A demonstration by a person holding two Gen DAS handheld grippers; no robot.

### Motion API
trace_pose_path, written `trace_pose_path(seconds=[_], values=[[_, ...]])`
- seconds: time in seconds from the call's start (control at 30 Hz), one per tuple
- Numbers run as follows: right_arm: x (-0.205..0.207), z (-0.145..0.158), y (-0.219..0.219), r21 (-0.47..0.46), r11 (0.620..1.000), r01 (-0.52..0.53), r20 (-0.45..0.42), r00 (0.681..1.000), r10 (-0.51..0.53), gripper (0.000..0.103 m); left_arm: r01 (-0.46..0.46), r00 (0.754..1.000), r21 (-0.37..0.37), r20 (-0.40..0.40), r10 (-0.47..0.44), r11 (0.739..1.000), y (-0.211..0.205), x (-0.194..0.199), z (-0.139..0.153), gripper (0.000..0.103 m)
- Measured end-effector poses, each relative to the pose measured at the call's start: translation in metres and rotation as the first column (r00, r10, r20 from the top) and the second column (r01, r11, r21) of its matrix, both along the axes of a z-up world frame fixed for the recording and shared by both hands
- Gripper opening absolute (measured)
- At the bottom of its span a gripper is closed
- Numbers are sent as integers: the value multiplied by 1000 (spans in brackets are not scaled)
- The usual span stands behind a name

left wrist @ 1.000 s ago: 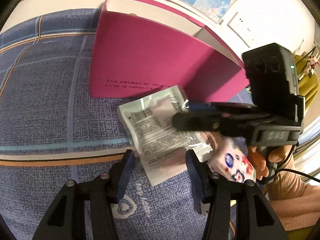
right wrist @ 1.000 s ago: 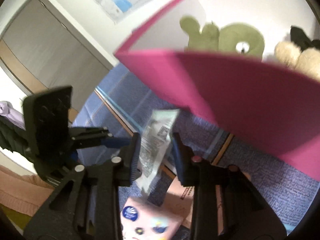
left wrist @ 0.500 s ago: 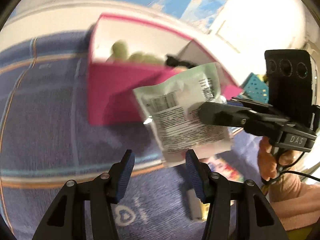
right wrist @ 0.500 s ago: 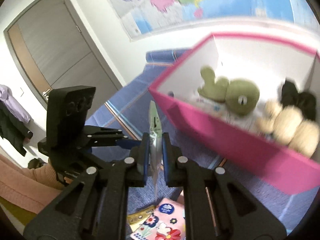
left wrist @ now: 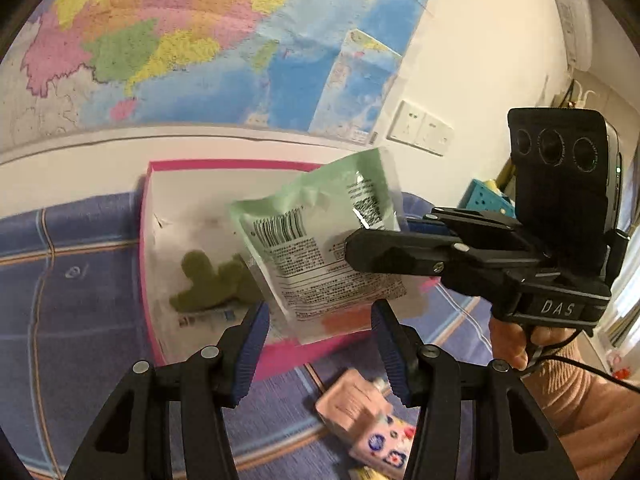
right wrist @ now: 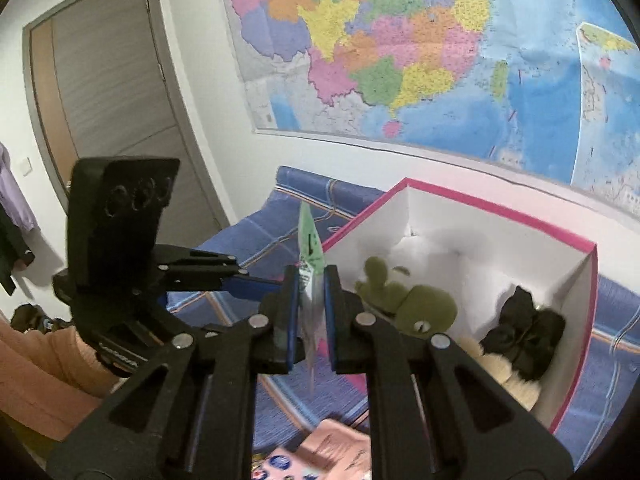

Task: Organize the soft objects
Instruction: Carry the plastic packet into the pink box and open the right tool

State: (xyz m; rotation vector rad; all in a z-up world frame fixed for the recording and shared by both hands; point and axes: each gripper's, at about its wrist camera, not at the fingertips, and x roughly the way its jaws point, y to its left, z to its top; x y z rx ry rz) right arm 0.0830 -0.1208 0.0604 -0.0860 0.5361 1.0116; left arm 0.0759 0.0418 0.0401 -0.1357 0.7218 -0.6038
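Holding the green packet (right wrist: 311,256) by a thin strip, your right gripper (right wrist: 311,300) has its pads pinched nearly together on the film, and that is all that carries it. Taking the pink box (left wrist: 150,208) as the landmark, the packet hangs in the air above the box's near wall, its printed back face turned toward your left gripper (left wrist: 320,344). That left gripper holds nothing; its blue pads stand partly apart just on the near side of the box, below the packet's bottom edge.

Inside the box a green plush (right wrist: 404,300) lies on the floor toward the near wall, with a black soft thing (right wrist: 524,328) and a cream plush (right wrist: 496,368) toward the right end. A pink tissue pack (left wrist: 372,420) lies on the blue cloth outside the box, close to its near wall.

The main risk is the grip itself: slick film held at one edge can slide out if you swing it, and it would likely drop on the cloth short of the wall. Letting go too early would leave the packet draped over the rim instead of inside. Watch also that your left gripper, so near the packet's lower edge, does not snag it as you carry it over.
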Motion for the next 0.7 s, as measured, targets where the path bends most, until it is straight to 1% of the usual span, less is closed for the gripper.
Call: trace_pose_path(seconds=[0.13, 0.17, 0.23, 0.27, 0.33, 0.5, 0.7], values=[[14, -8, 12, -48, 999, -1, 2, 1000, 1, 13, -18, 1000, 8, -25, 18, 1000, -1, 15, -8, 53], [16, -10, 16, -65, 998, 1, 8, 1000, -1, 13, -24, 999, 11, -29, 25, 1000, -1, 11, -7, 53], [20, -15, 23, -94, 996, 1, 17, 1000, 1, 13, -38, 998, 14, -45, 39, 999, 1, 17, -11, 53], [22, -17, 28, -115, 993, 5, 29, 1000, -2, 13, -48, 997, 18, -51, 49, 999, 2, 20, -13, 53], [29, -24, 36, -144, 990, 3, 19, 1000, -1, 14, -75, 995, 37, -64, 77, 997, 5, 24, -17, 53], [43, -36, 40, -154, 988, 16, -23, 1000, -20, 16, -123, 987, 53, -97, 128, 991, 13, 30, -29, 53], [48, -41, 29, -136, 990, 43, -74, 996, -54, 16, -130, 987, 40, -93, 133, 991, 17, 24, -29, 53]])
